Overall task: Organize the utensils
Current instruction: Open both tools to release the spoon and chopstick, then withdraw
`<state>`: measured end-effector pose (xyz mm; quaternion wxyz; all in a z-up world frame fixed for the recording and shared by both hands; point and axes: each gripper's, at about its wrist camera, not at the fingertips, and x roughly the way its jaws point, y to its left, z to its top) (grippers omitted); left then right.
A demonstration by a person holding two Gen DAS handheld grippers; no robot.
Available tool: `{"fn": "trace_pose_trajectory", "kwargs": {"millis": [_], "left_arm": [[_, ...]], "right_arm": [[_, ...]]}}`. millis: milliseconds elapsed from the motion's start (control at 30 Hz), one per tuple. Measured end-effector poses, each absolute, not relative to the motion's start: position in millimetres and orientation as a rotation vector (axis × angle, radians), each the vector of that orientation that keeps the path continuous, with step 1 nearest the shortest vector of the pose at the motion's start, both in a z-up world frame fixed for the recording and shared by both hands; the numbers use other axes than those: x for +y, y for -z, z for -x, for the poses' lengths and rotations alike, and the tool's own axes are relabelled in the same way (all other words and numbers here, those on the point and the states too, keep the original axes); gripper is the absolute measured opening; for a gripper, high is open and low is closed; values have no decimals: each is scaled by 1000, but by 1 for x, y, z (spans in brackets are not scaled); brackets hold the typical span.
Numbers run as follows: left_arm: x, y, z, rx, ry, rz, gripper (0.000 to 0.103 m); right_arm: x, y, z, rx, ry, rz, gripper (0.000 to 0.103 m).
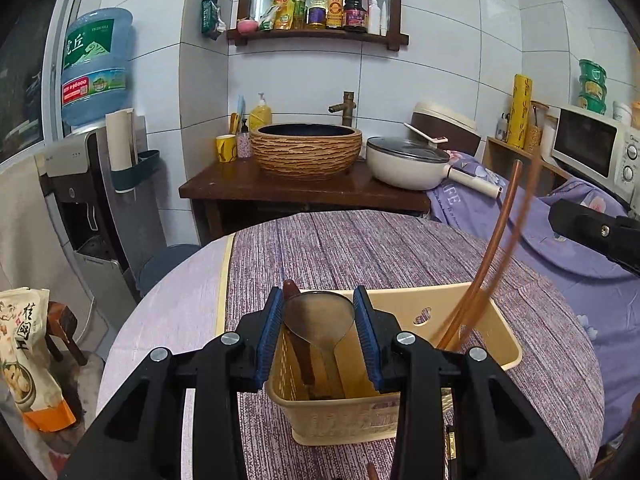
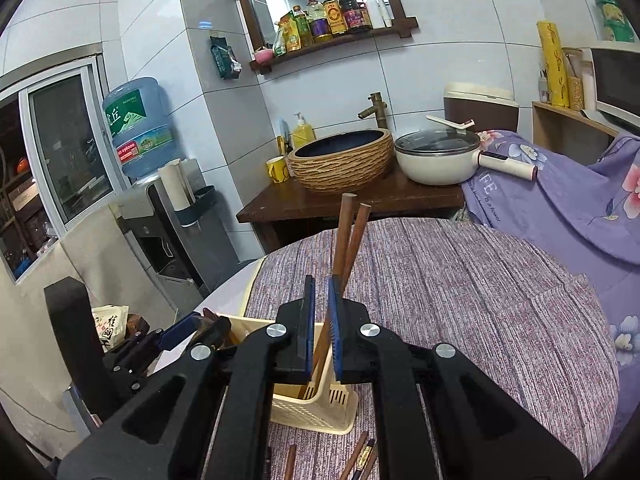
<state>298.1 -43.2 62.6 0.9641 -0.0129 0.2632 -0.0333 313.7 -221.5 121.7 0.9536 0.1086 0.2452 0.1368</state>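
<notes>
- Left wrist view: the left gripper (image 1: pixel 319 330) hangs over a cream plastic basket (image 1: pixel 502 344) that stands on the round table (image 1: pixel 360 248) with its purple-streaked cloth.
- Its blue pads (image 1: pixel 269 330) are part-way spread and pinch the bowl of a metal spoon (image 1: pixel 320 316) between them; the bowl is dull silver and faces the camera, and its stem runs down into the basket.
- A dark brown wooden handle (image 1: pixel 298 320) leans in the same near compartment, touching the spoon's left side.
- A pair of reddish-brown chopsticks (image 1: pixel 492 248) slants up and to the right out of the basket's right part; they look blurred.
- The right gripper (image 1: pixel 592 232) shows as a black shape at the right edge, near the chopsticks' upper ends.
- Right wrist view: the right gripper (image 2: pixel 320 330) has its jaws pressed close, pinching the two chopsticks (image 2: pixel 352 236), whose square brown ends stick up above the pads and stand slightly apart.
- Their lower ends go down into the slotted cream basket (image 2: pixel 320 404) just under the pads.
- More brown chopsticks (image 2: pixel 356 460) lie loose on the cloth in front of the basket.
- The left gripper (image 2: pixel 192 332) sits at the basket's left end.
</notes>
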Motion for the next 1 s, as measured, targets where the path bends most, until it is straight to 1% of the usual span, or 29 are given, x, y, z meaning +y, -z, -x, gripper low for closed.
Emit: {"fn": "trace_pose_trajectory", "kwargs": {"millis": [67, 133, 167, 200, 233, 267, 300, 333, 367, 400, 533, 633, 867, 1000], "left_arm": [[-43, -64, -296, 526, 71, 32, 36], [-41, -66, -292, 514, 72, 44, 46], [-39, -67, -289, 508, 74, 52, 54], [-38, -68, -287, 502, 75, 59, 60], [-36, -69, -282, 493, 80, 67, 63], [-35, -71, -278, 485, 85, 70, 67], [-34, -71, -272, 478, 85, 69, 72], [-31, -70, -265, 469, 77, 69, 75], [-29, -70, -258, 466, 72, 71, 81], [-28, -69, -253, 465, 72, 76, 84], [-17, -57, -229, 497, 81, 100, 85], [-13, -45, -215, 544, 83, 92, 89], [-16, -3, -187, 705, 122, 65, 89], [-28, 19, -166, 760, 142, 36, 89]], "right_arm": [[-224, -121, -313, 492, -277, -229, 8], [-225, -121, -312, 492, -285, -225, 8], [-224, -121, -310, 487, -280, -216, 8], [-224, -121, -307, 479, -276, -204, 11], [-224, -121, -304, 471, -276, -191, 14], [-224, -120, -299, 465, -277, -181, 26], [-225, -119, -296, 462, -278, -177, 41], [-226, -117, -290, 456, -275, -176, 45], [-227, -114, -284, 456, -265, -169, 45], [-228, -112, -282, 462, -262, -162, 45], [-228, -86, -266, 530, -275, -148, 45], [-229, -64, -257, 591, -269, -141, 45], [-222, -7, -232, 710, -237, -92, 45], [-226, 18, -222, 750, -197, -77, 45]]}}
